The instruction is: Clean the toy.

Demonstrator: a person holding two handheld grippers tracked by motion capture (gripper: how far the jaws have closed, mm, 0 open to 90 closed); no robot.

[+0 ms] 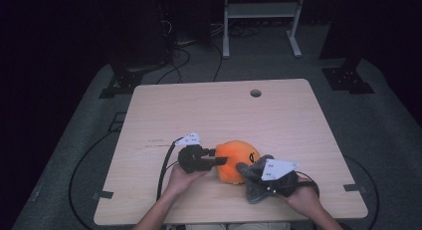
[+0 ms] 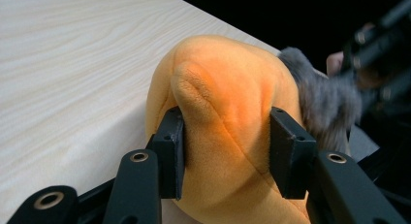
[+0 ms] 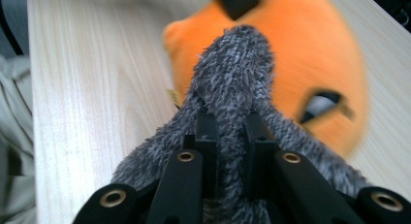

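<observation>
On the near half of the tabletop (image 1: 278, 115), toward the person's edge, lies an orange plush toy (image 1: 238, 160) with a grey plush toy (image 1: 255, 179) pressed against its right side. The two touch.

Orange plush toy: a rounded, egg-like dome of short, smooth velvety pile, seams faintly visible in the left gripper view. Its long axis runs roughly from the near-left to the far-right of the tabletop. A dark printed eye mark sits on its right upper face, so that face points right and away from the person. A small folded flap or ear stands out on the end facing the left claw.

Grey plush toy: shaggy, longer-fibred pile, irregular and limb-like in shape. One tapering lobe points up and toward the orange toy, its tip resting against the orange surface in the right gripper view. Its body extends back toward the person's right hand.

Left claw (image 1: 221, 161): clenched on the orange plush toy's left end, both black pads sunk into the fabric on either side of a bulging fold, pointing level to the right.

Right claw (image 1: 251, 172): clenched on the grey plush toy, jaws nearly together with fur squeezed between them and spilling over both sides.

Tabletop: pale wood-grain laminate, rounded corners, a round cable hole (image 1: 256, 93) near the far edge.
</observation>
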